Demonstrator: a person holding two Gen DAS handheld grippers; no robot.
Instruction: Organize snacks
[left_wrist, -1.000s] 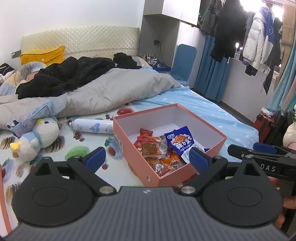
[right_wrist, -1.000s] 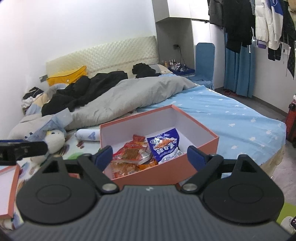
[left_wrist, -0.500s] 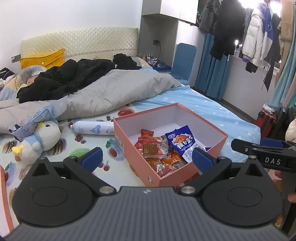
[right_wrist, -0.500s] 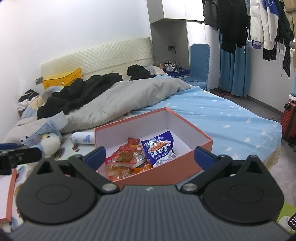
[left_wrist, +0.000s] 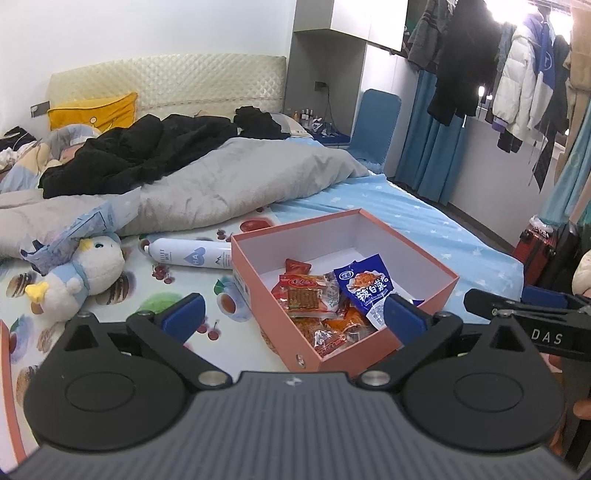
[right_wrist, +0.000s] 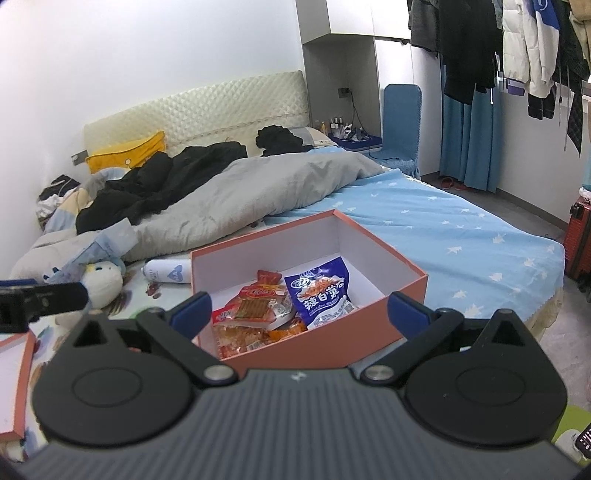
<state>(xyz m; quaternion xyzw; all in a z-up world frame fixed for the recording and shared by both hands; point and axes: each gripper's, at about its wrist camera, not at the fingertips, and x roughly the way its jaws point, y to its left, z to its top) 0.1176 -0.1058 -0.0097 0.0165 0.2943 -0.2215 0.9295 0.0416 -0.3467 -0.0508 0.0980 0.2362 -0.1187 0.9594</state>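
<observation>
An open salmon-pink box (left_wrist: 424, 258) (right_wrist: 391, 247) lies on the bed. Inside it are a blue snack bag (left_wrist: 369, 286) (right_wrist: 319, 291) and several red and orange snack packets (left_wrist: 306, 295) (right_wrist: 258, 302). My left gripper (left_wrist: 293, 314) hovers above the box's near left corner, jaws wide open, nothing between them. My right gripper (right_wrist: 301, 312) hangs over the box's near edge, jaws wide open and empty too. The right gripper's finger shows at the right edge of the left wrist view, and the left gripper's finger at the left edge of the right wrist view.
A white spray can (left_wrist: 188, 253) and a plush duck (left_wrist: 77, 273) lie left of the box on the fruit-print sheet. The box lid (right_wrist: 14, 384) lies at the near left. A grey duvet (left_wrist: 229, 184) and black clothes fill the far bed. A red suitcase (right_wrist: 578, 236) stands on the floor.
The right gripper's jaws have spread wider. Both views have shifted slightly, with the box sitting a little differently in frame. The snacks in the box have not moved.
</observation>
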